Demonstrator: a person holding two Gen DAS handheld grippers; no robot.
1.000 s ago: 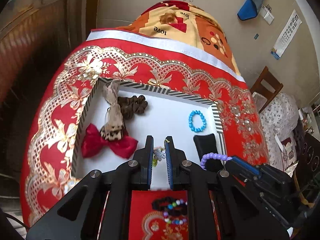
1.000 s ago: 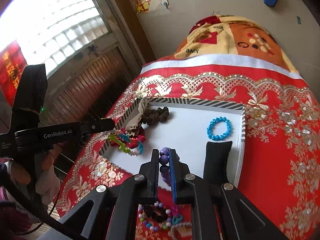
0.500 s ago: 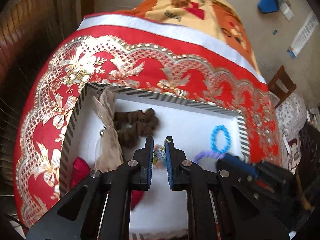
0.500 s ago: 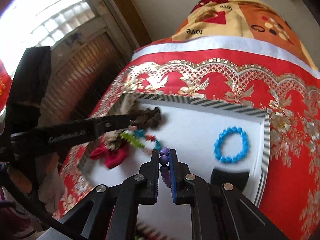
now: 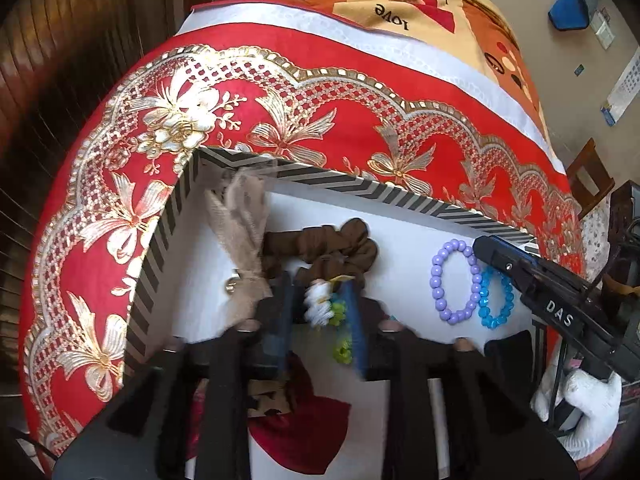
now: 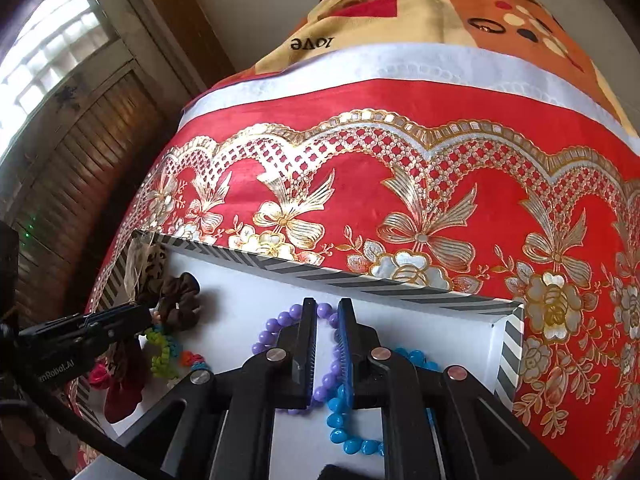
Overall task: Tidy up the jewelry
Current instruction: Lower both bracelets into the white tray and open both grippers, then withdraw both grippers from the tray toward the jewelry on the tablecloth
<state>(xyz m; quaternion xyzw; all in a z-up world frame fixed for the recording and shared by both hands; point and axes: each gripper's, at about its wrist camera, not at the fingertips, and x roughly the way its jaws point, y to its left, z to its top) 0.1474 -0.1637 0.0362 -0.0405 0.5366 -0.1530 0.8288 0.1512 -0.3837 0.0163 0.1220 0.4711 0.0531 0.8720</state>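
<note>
A white tray with a striped rim (image 5: 400, 194) (image 6: 360, 280) lies on the red cloth. My left gripper (image 5: 320, 312) is open over the tray, and a multicoloured bead bracelet (image 5: 332, 316) hangs between its fingers by the brown scrunchie (image 5: 332, 248); I cannot tell whether it still touches a pad. My right gripper (image 6: 327, 320) is open. The purple bead bracelet (image 5: 454, 282) (image 6: 280, 324) lies flat on the tray under it, beside the blue bead bracelet (image 5: 494, 300) (image 6: 352, 436).
A beige ribbon bow (image 5: 240, 236) and a red bow (image 5: 304, 420) lie at the tray's left side. A black jewelry stand (image 5: 508, 352) is at its near right. The red and gold cloth (image 6: 400, 184) surrounds the tray.
Both grippers moved forward and down into the tray and opened. The purple bracelet left my right gripper and now lies on the tray beside the blue one.
</note>
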